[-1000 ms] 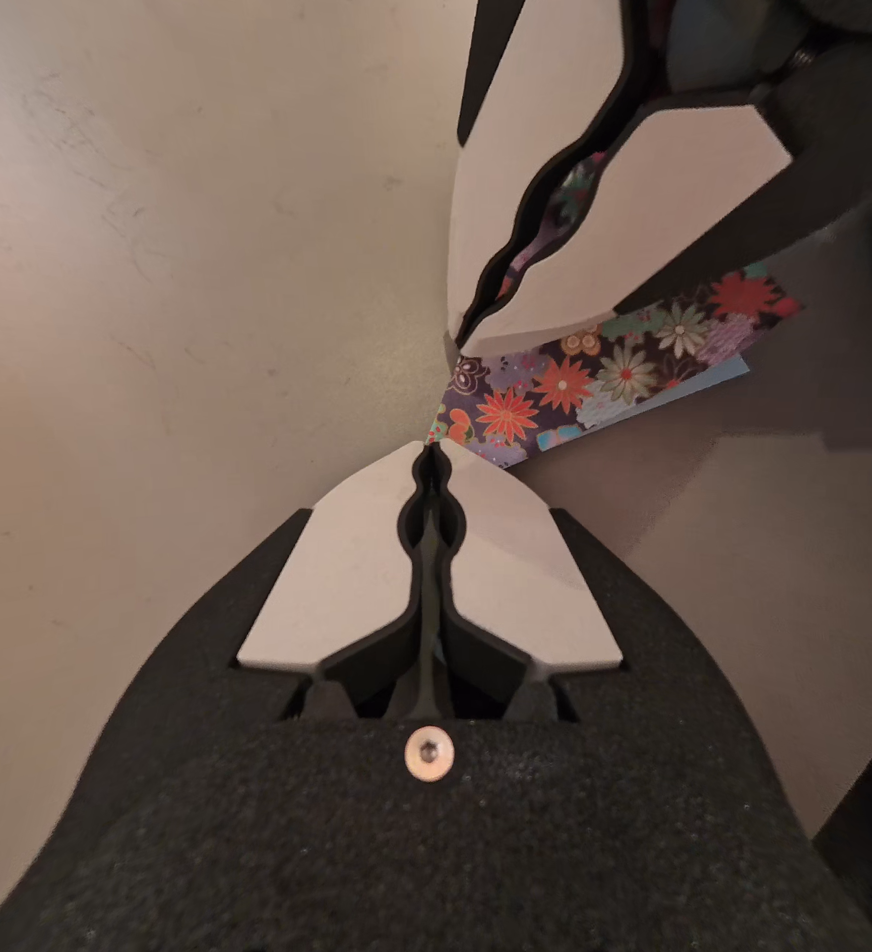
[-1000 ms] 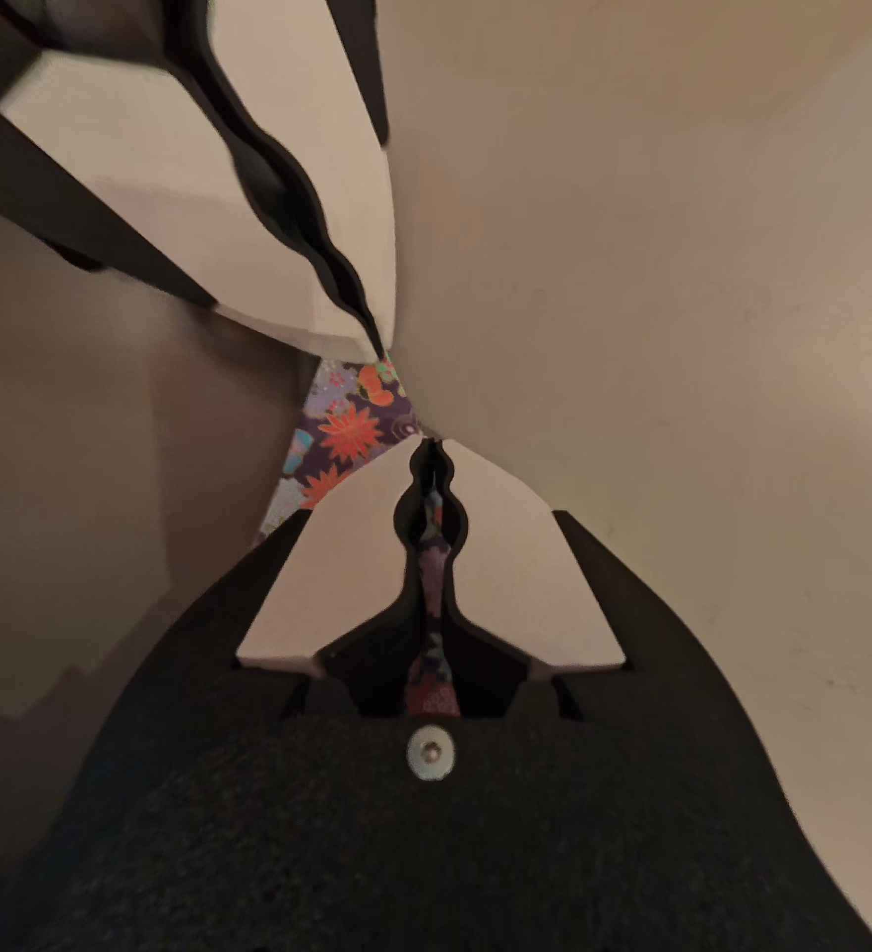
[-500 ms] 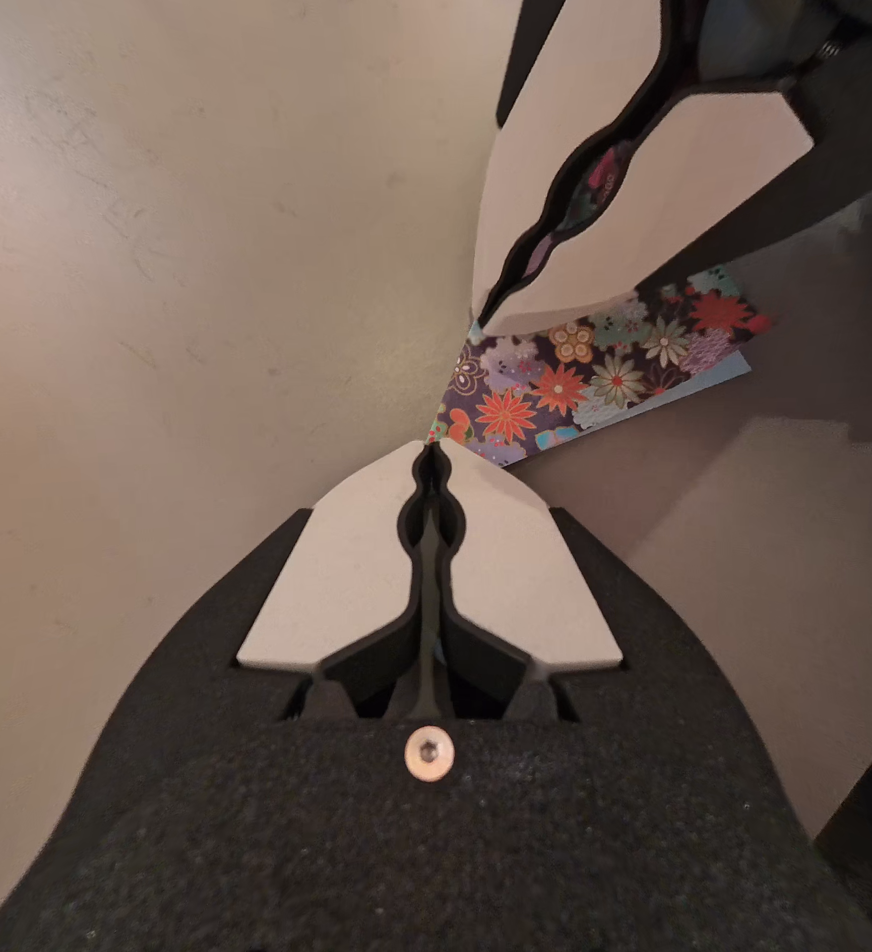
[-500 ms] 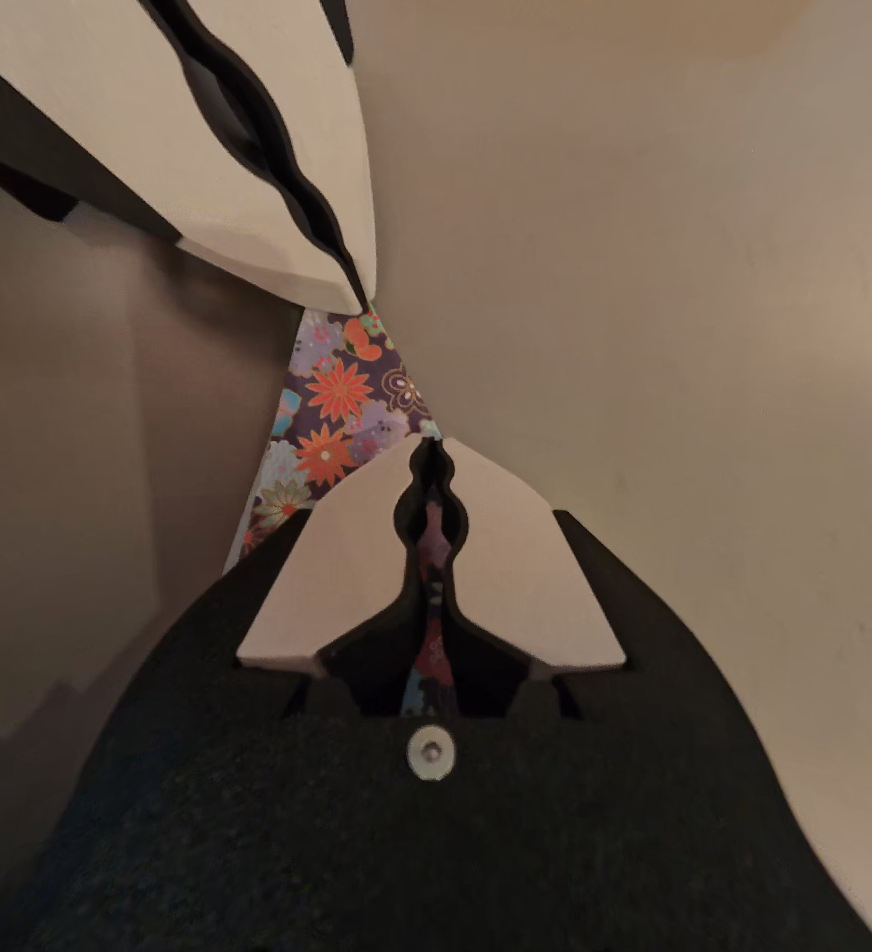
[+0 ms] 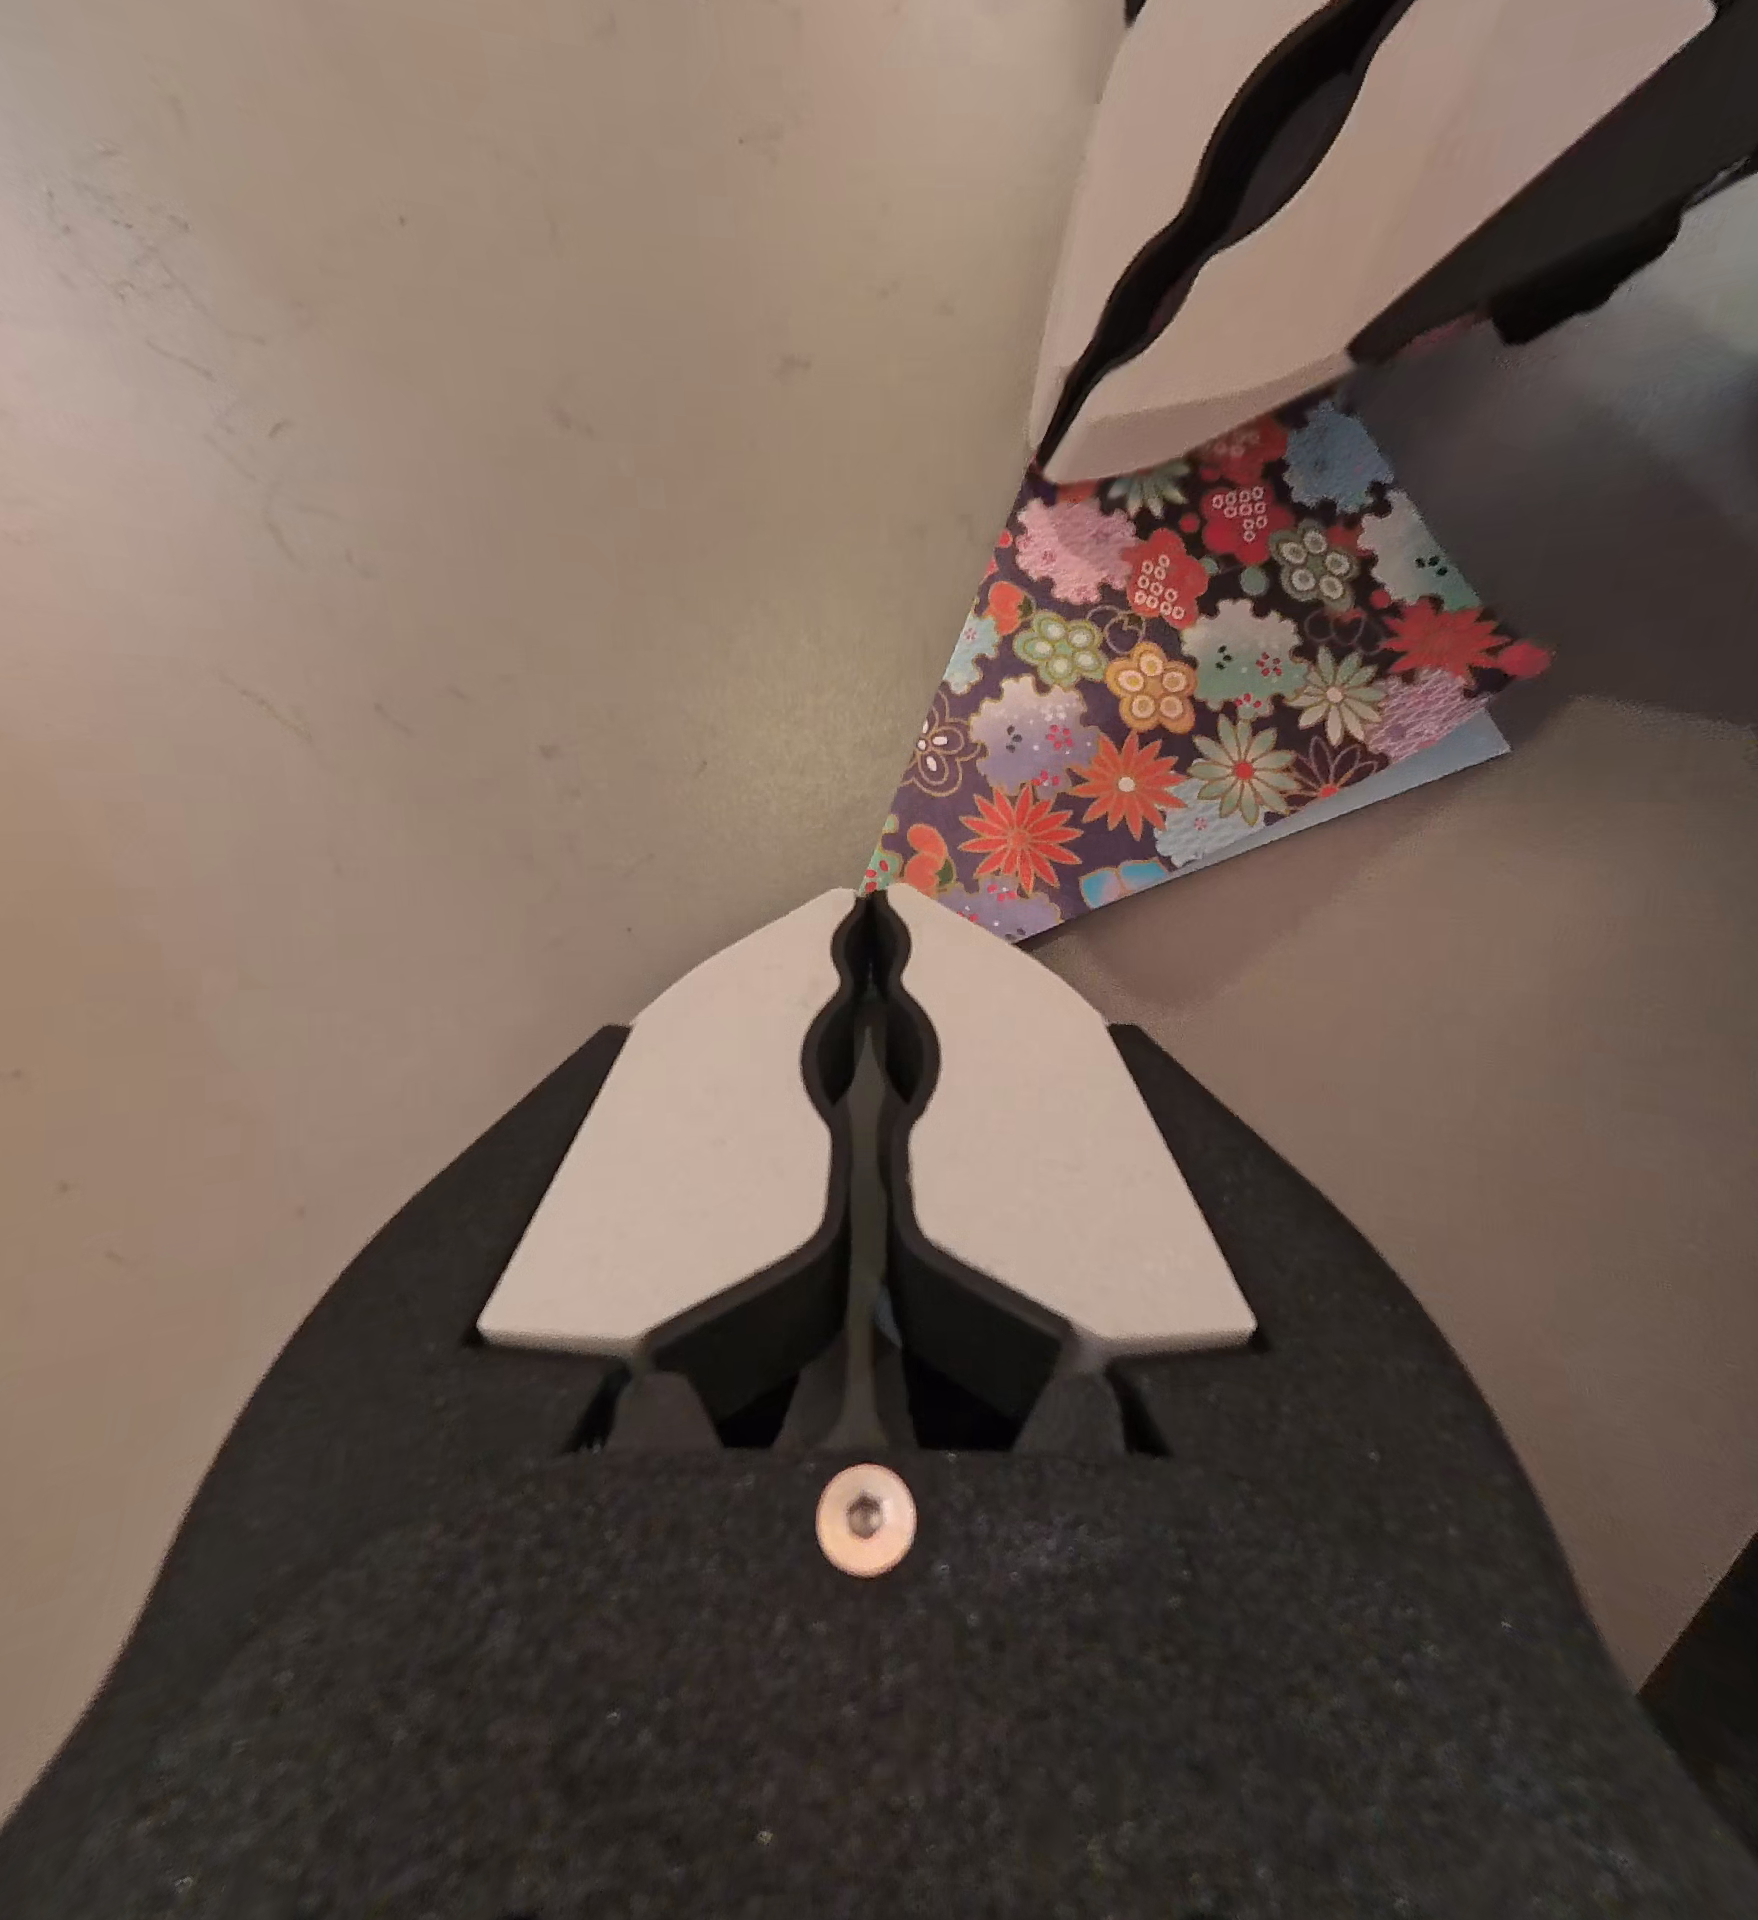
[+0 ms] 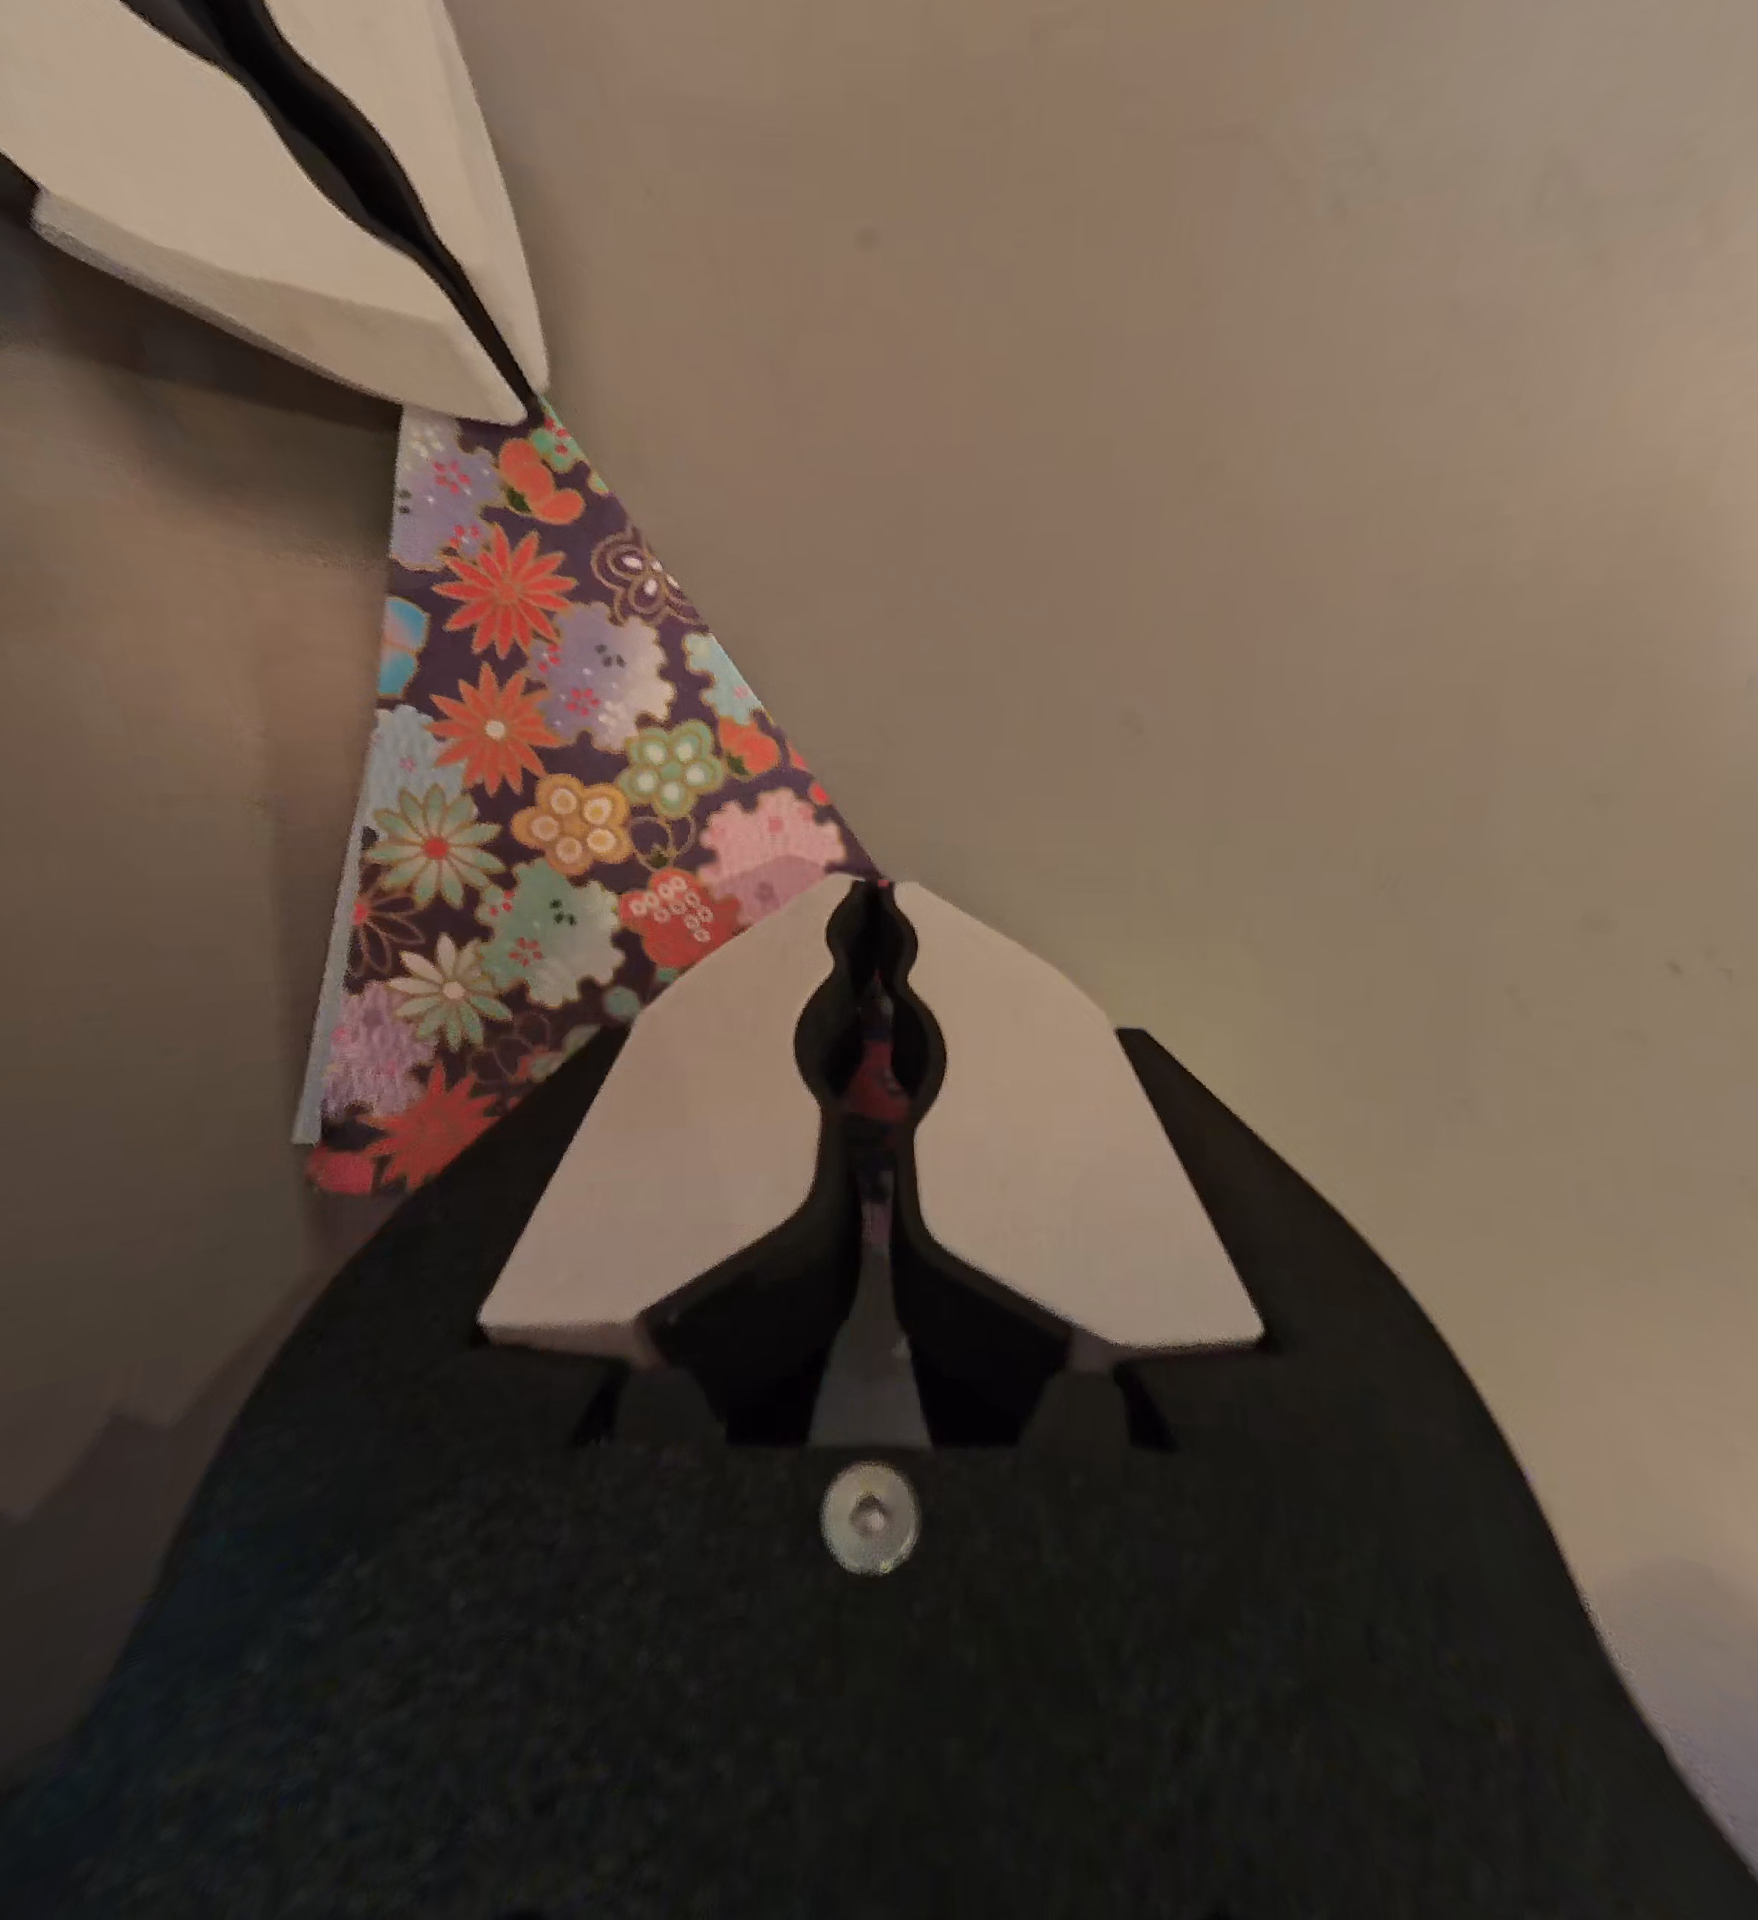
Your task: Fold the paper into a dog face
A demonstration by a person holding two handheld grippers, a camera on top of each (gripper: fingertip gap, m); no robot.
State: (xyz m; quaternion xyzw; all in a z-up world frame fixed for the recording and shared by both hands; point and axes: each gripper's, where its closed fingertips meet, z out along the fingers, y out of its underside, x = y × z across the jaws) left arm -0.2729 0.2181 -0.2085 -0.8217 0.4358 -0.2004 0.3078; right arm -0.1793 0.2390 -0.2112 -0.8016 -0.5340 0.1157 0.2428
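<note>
Left claw [image 5: 870, 909] and right claw [image 6: 873, 891] clamped closed, tips facing each other.

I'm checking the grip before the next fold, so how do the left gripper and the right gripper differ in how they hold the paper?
The left gripper pinches the paper at one tip; the right gripper pinches the opposite one. Patterned paper shows between the right gripper's fingers, while the left's slot looks mostly dark. Both are shut on the paper, held above the table.

Plain beige tabletop [image 5: 355, 540], faintly scuffed, partly shadowed.
</note>
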